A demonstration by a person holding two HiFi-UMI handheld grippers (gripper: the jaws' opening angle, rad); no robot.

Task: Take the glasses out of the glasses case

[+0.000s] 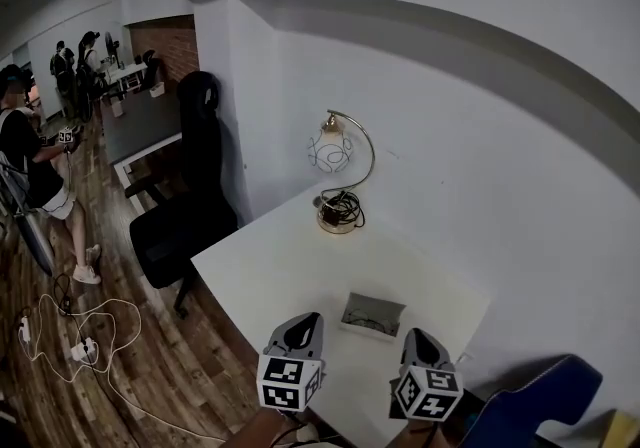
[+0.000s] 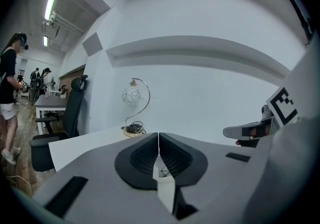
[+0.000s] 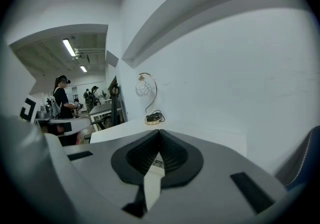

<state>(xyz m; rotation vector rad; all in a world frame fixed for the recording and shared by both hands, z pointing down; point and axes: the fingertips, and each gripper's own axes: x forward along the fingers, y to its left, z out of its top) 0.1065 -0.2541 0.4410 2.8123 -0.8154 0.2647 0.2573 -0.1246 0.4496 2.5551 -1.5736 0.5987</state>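
Note:
An open grey glasses case (image 1: 371, 316) lies on the white table (image 1: 290, 266), with thin dark-framed glasses (image 1: 367, 319) inside it. My left gripper (image 1: 297, 328) hovers just left of the case, jaws shut and empty. My right gripper (image 1: 420, 340) hovers just right of the case, also shut with nothing held. In the left gripper view the left gripper (image 2: 158, 138) has its jaws closed, and a sliver of the case (image 2: 164, 170) shows through below their tips. In the right gripper view the right gripper (image 3: 160, 135) is closed over the table.
A brass arc lamp (image 1: 340, 176) with a coiled black cord stands at the table's far corner by the white wall. A black office chair (image 1: 185, 206) sits left of the table. A blue chair back (image 1: 530, 401) is at the lower right. People stand far off at the left.

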